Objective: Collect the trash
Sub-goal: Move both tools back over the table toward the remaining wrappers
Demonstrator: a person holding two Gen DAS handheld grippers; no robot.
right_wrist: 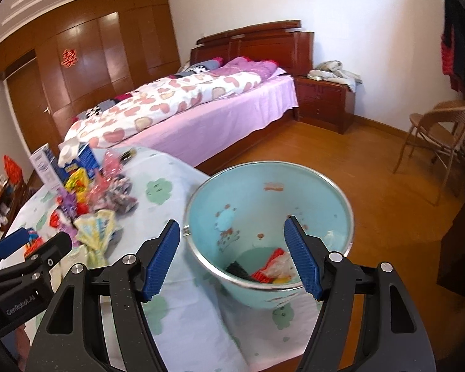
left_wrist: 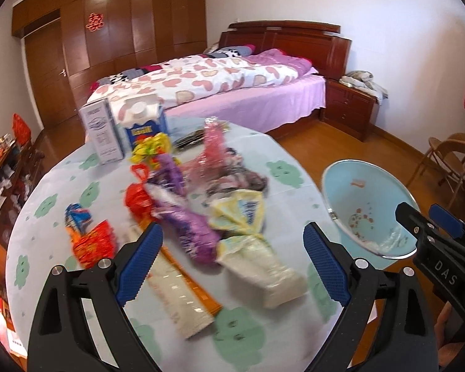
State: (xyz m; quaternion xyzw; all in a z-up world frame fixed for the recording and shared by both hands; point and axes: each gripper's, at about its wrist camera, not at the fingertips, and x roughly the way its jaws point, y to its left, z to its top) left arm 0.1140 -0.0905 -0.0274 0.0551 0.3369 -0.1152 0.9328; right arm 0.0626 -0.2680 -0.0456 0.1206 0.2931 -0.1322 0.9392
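On the desk (left_wrist: 77, 173) the wrappers (left_wrist: 183, 210) lie heaped left of centre, probably gathered there for easy picking. The left tongs (left_wrist: 232, 266) hover over the pile, spread wide and empty, seemingly lined up for another piece. Further right, the pale blue bucket (right_wrist: 294, 195) stands beside the desk edge, within easy reach. The right tongs (right_wrist: 232, 257) hang above it, parted, holding nothing. Only the right wrist view shows red and black scraps (right_wrist: 263, 271) at the bucket's bottom.
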